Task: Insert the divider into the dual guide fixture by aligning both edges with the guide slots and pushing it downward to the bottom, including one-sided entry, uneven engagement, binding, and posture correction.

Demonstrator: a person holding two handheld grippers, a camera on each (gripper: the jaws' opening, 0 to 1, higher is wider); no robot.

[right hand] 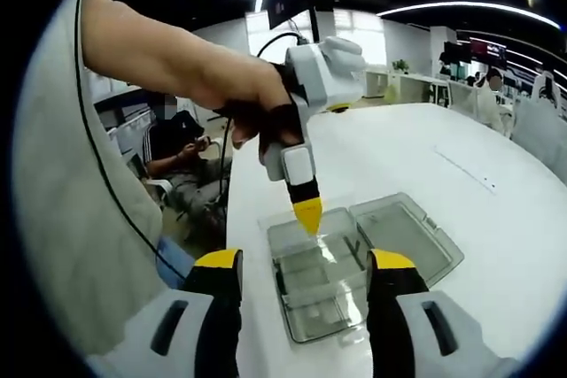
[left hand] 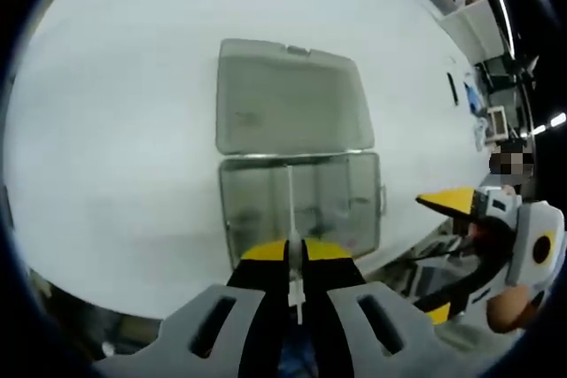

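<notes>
Left gripper (left hand: 296, 263): its yellow-tipped jaws are closed tight on a thin clear divider (left hand: 291, 219), seen edge-on as a pale line rising from between the tips. The divider stands upright over the near compartment of a clear plastic box (left hand: 301, 205), roughly along its middle (whether its lower edge sits in the guide slots cannot be told from the left gripper view). The box's hinged lid (left hand: 292, 99) lies open flat on the far side, on a white table (left hand: 115, 130).

In the right gripper view, the left gripper (right hand: 307, 215) points down over the box (right hand: 323, 276), its tips at the box's far-left rim, held by a person's hand (right hand: 252, 104). The lid (right hand: 407, 236) lies to the right of the box.

Right gripper (right hand: 306, 276): jaws spread wide apart, holding nothing, hovering near the box with one tip either side of it. In the left gripper view it (left hand: 447, 254) stands off to the right, clear of the box.

A seated person (right hand: 177, 152) is in the background, left of the table (right hand: 496, 219).
</notes>
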